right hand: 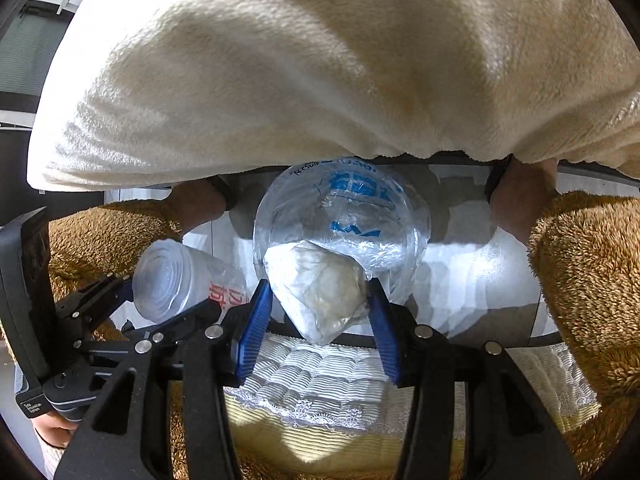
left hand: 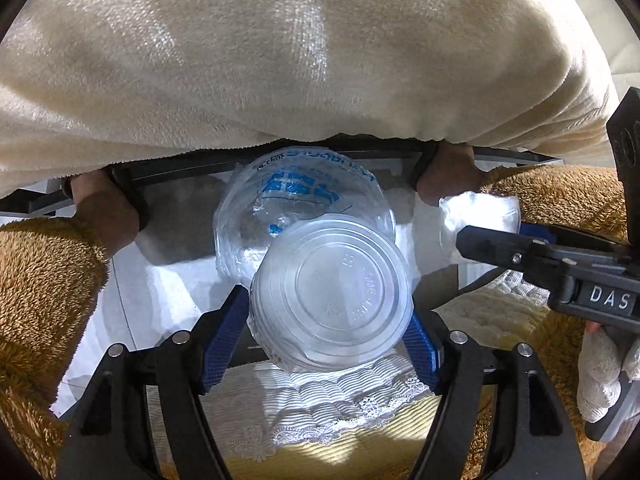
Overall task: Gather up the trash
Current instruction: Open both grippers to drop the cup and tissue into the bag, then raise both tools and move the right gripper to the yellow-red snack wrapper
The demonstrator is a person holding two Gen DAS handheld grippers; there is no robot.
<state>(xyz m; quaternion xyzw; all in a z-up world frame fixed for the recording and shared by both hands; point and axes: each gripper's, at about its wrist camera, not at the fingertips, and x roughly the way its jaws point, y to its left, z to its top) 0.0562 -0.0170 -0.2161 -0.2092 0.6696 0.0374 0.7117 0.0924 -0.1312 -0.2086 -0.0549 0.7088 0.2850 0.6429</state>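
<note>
My left gripper (left hand: pixel 324 316) is shut on a clear plastic cup (left hand: pixel 332 296), its round bottom facing the camera. The cup also shows in the right wrist view (right hand: pixel 176 280) at left, with red print. My right gripper (right hand: pixel 320 300) is shut on a crumpled white wad in clear wrap (right hand: pixel 320 292); it shows in the left wrist view (left hand: pixel 476 220) at right, held by the right gripper (left hand: pixel 464 236). Both hold their items in front of a clear plastic bag with blue print (left hand: pixel 304 196), (right hand: pixel 352 212), whose mouth faces the grippers.
A person in a cream fleece top (left hand: pixel 280 60) with brown fleece sleeves (left hand: pixel 44 288) sits opposite, hands (left hand: pixel 108 216) on a dark frame (left hand: pixel 180 170). A white lace cloth over yellow fabric (left hand: pixel 320 412) lies below the grippers. A gloved hand (left hand: pixel 600 372) holds the right gripper.
</note>
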